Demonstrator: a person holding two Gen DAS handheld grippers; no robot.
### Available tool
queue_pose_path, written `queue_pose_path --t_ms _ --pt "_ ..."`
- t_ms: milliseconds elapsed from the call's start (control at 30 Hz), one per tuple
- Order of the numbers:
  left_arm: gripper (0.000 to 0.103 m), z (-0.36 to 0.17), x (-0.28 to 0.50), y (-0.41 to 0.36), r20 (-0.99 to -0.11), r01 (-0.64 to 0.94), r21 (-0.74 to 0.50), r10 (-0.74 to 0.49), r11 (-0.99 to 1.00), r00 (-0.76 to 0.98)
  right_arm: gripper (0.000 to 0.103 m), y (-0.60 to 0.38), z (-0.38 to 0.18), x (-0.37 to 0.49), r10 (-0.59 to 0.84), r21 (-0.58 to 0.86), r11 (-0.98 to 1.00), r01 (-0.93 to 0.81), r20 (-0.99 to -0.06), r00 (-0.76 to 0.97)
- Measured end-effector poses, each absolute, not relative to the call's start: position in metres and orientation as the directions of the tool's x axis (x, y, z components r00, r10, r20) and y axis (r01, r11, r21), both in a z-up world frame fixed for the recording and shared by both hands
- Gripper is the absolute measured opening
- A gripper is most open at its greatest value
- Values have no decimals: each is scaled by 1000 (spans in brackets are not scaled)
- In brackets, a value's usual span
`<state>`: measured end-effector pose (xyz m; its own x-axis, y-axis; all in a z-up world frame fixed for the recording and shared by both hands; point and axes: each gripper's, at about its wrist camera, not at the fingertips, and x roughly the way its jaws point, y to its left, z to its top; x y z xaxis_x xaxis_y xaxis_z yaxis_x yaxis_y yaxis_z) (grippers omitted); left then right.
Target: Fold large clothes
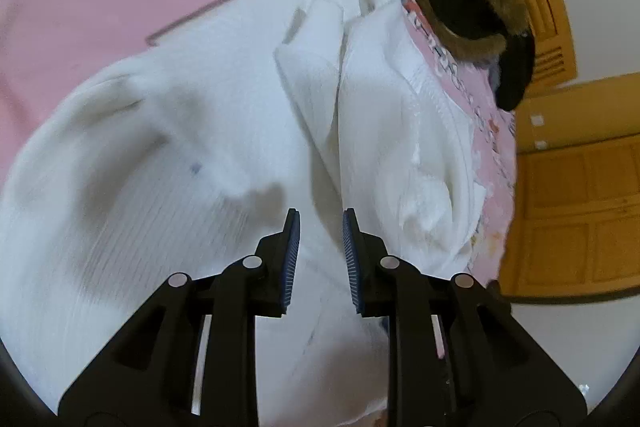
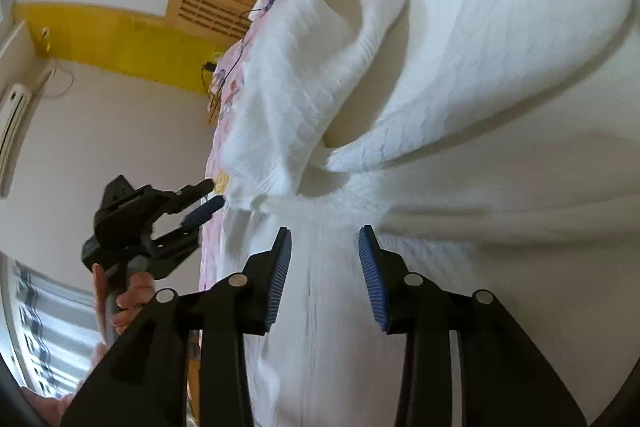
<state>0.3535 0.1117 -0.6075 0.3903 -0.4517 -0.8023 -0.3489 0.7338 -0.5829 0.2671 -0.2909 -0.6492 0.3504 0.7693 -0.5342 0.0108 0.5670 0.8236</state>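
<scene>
My white garment (image 1: 192, 155) lies rumpled on the pink bedspread (image 1: 100, 23), sleeves drawn in (barely half folded, I judge), while my left gripper (image 1: 320, 227) and right gripper (image 2: 325, 241) hang above it unclenched and empty.

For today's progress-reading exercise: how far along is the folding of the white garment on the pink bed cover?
Done: one panel of the white garment lies turned over. In hand: nothing; the left gripper and right gripper stand open above it. Left: folding it compact; bunched fabric remains.
</scene>
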Motion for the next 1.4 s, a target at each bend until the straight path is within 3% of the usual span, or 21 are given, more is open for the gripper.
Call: queue_pose_path --t_ms 167,200,267,400,633,667,867,1033,1233,1300,1400 --pt "25 -577 281 104 -882 -362 -438 -315 823 350 51 -338 -612 233 729 774 632 -34 -580 363" --pt "28 -575 267 106 -894 -363 -412 -294 835 339 51 -349 -607 220 719 761 648 -39 -594 361" --pt "50 -573 236 114 -916 -373 -362 -252 854 311 51 -364 -602 194 710 746 665 -38 -615 343" --pt "56 -577 191 138 -954 -348 -255 -175 902 244 58 -388 -595 133 651 685 728 -24 -680 338" --pt "85 -583 135 182 -990 -210 -64 -36 976 134 78 -407 -598 63 579 651 750 115 -730 364" --pt "86 -584 129 187 -991 -199 -55 -29 978 130 83 -411 -603 52 579 661 736 147 -727 370" --pt "90 -609 102 224 -997 -159 30 40 987 62 85 -428 -639 21 606 714 595 369 -700 377" --pt "90 -645 93 245 -1000 -179 -3 -5 984 -14 87 -434 -668 8 705 781 374 500 -590 394" --pt "90 -672 91 254 -972 -286 -227 -235 931 4 88 -420 -674 17 805 877 189 442 -396 442" --pt "91 -677 90 254 -964 -302 -257 -264 918 17 88 -410 -670 21 814 885 225 408 -401 420" --pt "91 -678 89 254 -964 -300 -262 -266 917 28 90 -393 -671 33 776 850 358 385 -501 383"
